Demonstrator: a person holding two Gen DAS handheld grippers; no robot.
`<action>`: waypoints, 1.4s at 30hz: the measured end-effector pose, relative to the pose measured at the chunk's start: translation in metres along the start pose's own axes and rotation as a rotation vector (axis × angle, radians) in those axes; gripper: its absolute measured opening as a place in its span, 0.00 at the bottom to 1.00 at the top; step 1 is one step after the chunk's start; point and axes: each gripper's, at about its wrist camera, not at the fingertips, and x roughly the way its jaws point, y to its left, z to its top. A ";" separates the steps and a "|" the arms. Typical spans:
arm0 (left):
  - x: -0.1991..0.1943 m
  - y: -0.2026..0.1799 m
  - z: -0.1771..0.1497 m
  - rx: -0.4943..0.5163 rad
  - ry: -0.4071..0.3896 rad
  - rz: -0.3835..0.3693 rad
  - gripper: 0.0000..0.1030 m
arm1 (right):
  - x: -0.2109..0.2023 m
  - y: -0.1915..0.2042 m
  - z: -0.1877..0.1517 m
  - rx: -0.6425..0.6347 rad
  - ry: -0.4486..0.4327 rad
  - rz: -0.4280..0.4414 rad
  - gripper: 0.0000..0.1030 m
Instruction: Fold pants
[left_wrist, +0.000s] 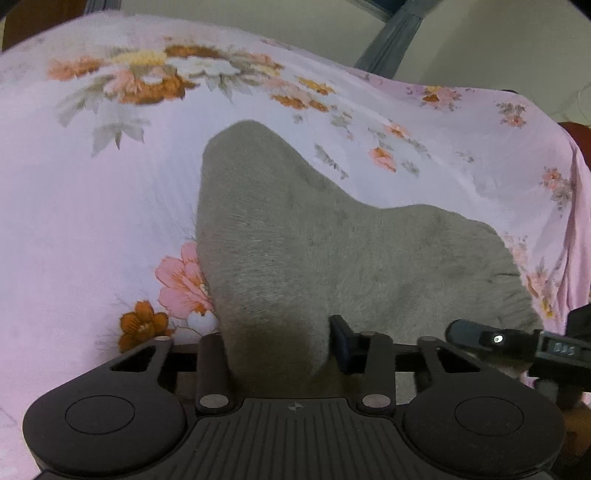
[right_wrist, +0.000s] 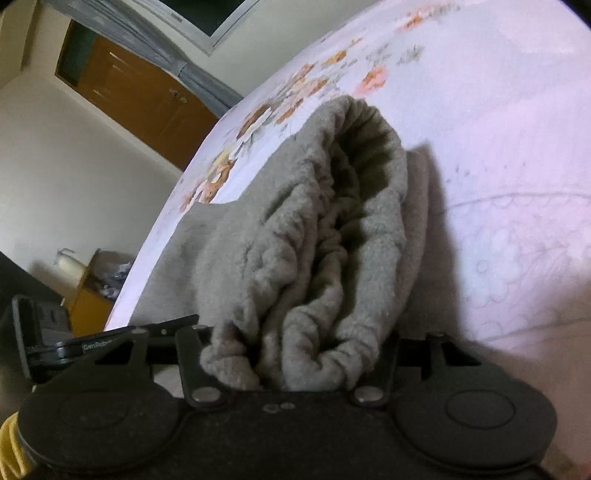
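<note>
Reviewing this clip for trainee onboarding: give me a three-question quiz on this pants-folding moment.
1. True or false: the grey pants lie on a plain white sheet.
2. Which part of the pants sits in the right gripper? A) gathered waistband B) leg cuff C) nothing
3. What sits between the left gripper fingers?

Key: 1 false, the bedsheet is pink and floral. 2 A. 3 a fold of the grey pants.

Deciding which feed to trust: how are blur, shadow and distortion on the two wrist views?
Left wrist: the floral sheet bows strongly from the fisheye, soft and blurred at its far edge; the grey pants are evenly lit. Right wrist: the waistband casts a hard shadow, and the view is tilted.
</note>
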 end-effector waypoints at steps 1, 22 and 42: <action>-0.004 -0.002 0.000 0.009 -0.008 0.006 0.34 | -0.004 0.003 -0.002 0.005 -0.014 0.010 0.53; -0.101 -0.055 0.025 0.128 -0.230 -0.001 0.25 | -0.068 0.071 0.013 0.002 -0.200 0.170 0.53; -0.045 -0.040 0.126 0.111 -0.304 0.081 0.25 | -0.032 0.069 0.064 -0.059 -0.232 0.194 0.52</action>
